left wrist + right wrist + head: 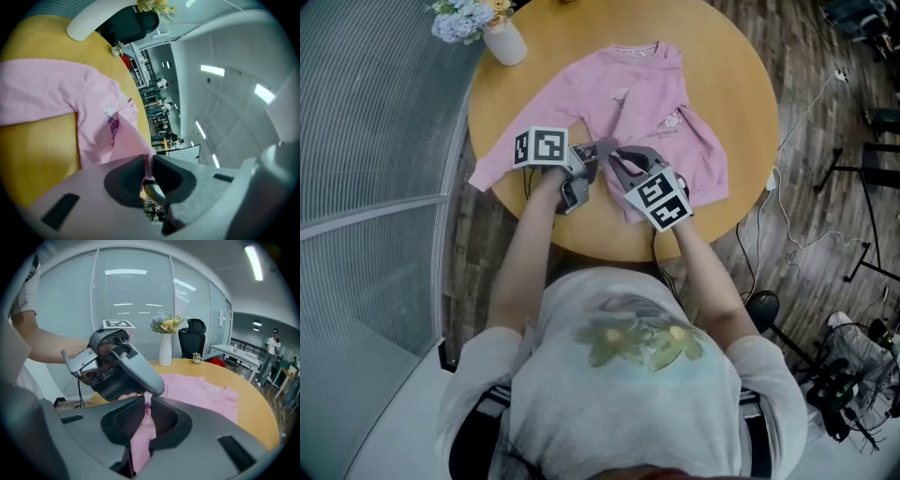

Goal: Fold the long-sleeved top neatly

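**Both grippers pinch the pink top at the near edge of the desk**

The pink long-sleeved top (647, 103) lies front up on the round wooden desk (741, 84), its collar at the far side and its hem towards the person. One sleeve (502, 159) runs out flat to the desk's left edge. The other sleeve (711, 159) hangs down along the body of the garment on the right.

The left gripper (596, 154) and the right gripper (617, 161) meet almost tip to tip over the lower middle of the top. In the left gripper view, the left gripper (147, 161) has its jaws drawn together on a thin raised fold of pink cloth, and the rest of the top (56, 93) spreads over the desk (37, 150) beyond. In the right gripper view, the right gripper (146, 401) is likewise clamped on a strip of the fabric, which hangs down between its jaws. The left gripper (119, 366) sits right in front of it.

A white vase (504, 42) of flowers stands at the far left of the desk, clear of the top.
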### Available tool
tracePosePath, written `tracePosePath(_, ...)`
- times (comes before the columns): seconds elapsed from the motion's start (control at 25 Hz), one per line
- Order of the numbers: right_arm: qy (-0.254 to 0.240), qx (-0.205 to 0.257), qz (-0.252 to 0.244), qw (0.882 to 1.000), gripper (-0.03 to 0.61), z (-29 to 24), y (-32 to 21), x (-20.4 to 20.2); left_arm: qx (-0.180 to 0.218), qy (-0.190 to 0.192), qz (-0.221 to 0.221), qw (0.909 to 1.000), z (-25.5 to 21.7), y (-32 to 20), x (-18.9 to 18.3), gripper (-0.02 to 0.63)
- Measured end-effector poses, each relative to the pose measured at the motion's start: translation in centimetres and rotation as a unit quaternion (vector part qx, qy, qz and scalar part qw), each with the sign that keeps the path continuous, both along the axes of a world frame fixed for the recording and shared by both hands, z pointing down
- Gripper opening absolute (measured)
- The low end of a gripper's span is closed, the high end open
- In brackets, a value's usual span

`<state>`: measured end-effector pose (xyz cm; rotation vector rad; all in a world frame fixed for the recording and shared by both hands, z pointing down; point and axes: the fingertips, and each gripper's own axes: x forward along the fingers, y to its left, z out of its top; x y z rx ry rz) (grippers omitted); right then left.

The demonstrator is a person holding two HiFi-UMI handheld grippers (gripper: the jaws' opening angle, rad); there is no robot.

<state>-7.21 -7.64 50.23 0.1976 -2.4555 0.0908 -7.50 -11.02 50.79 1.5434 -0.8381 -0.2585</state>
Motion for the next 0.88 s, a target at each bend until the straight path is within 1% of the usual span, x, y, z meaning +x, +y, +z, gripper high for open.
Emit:
tracePosePath(0.04,-0.004,-0.007,-0.005,1.0,0.038,0.2,0.0,0.2,-0.005,-0.004,-0.006,1.0,0.3,-0.2,0.0,0.036)
tracePosePath(0.12,-0.006,-0.018,-0.011,1.0,0.06,0.7,-0.1,0.8,-0.014,-0.021,-0.012,0.9996,1.1,-0.5,-0.1,0.028)
tracePosePath(0.2,0.003,-0.027,-0.013,1.0,0.125,1.8,-0.4,1.7,-0.023,-0.032,-0.02,0.999,1.8,-0.6,-0.3,0.028)
tracePosePath(0.28,0.017,-0.034,-0.011,0.999,0.163,3.1,-0.6,2.6,-0.027,-0.033,-0.035,0.9985,2.0,-0.5,-1.0,0.027)
tracePosePath(0.44,0.028,-0.042,-0.002,0.999,0.172,4.6,-0.8,3.9,-0.007,-0.029,-0.062,0.9977,0.3,-0.4,-3.0,0.026)
tracePosePath(0.6,0.036,-0.051,0.035,0.997,0.172,4.8,-1.4,4.2,0.007,-0.046,-0.075,0.9961,-1.9,-0.2,-6.3,0.026)
tracePosePath(0.68,0.039,-0.046,0.062,0.996,0.172,4.5,-2.0,4.0,0.01,-0.051,-0.076,0.9958,-2.6,-0.1,-7.8,0.026)
tracePosePath(0.76,0.046,-0.022,0.091,0.994,0.177,4.6,-3.1,4.3,0.018,-0.041,-0.076,0.9961,-3.3,-0.1,-8.5,0.026)
tracePosePath(0.84,0.064,0.003,0.115,0.991,0.215,4.8,-4.3,4.3,0.025,-0.026,-0.072,0.9968,-4.3,-0.1,-9.1,0.026)
tracePosePath(0.88,0.071,0.0,0.13,0.989,0.222,5.2,-4.9,4.2,0.028,-0.022,-0.068,0.9971,-4.8,-0.1,-9.5,0.026)
